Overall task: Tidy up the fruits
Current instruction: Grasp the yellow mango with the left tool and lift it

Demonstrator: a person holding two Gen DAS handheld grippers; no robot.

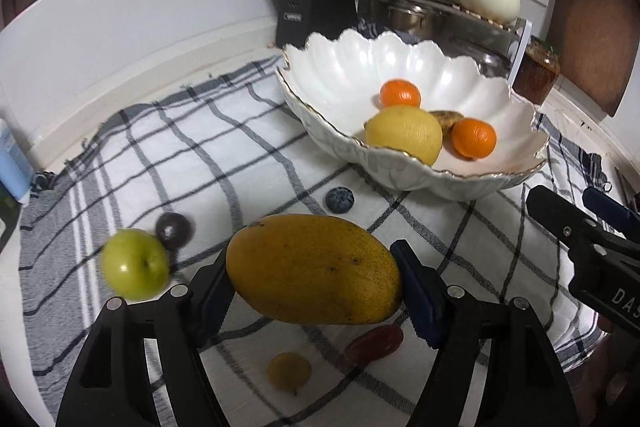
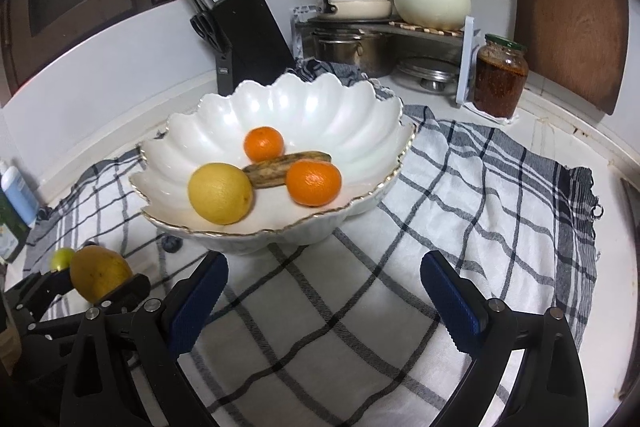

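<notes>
Left wrist view: the left gripper [image 1: 316,291] clamps a yellow-orange oval mango [image 1: 314,269] clear of the grey-checked white cloth [image 1: 208,155]. Only here show a green apple [image 1: 135,265], a dark round fruit [image 1: 173,230], a blueberry [image 1: 339,200], and two blurred pieces beneath the mango.

Right wrist view: the right gripper [image 2: 322,301] hangs released and empty before the scalloped white bowl [image 2: 320,107], whose brownish oblong fruit [image 2: 286,167] lies fully exposed between two tangerines and a lemon.

left hand-held gripper [image 1: 316,279] clamped on mango [image 1: 314,269], right hand-held gripper [image 2: 324,303] jaws apart, empty

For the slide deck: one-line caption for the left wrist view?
Left gripper lifts a mango off the checked cloth toward the scalloped bowl.
</notes>
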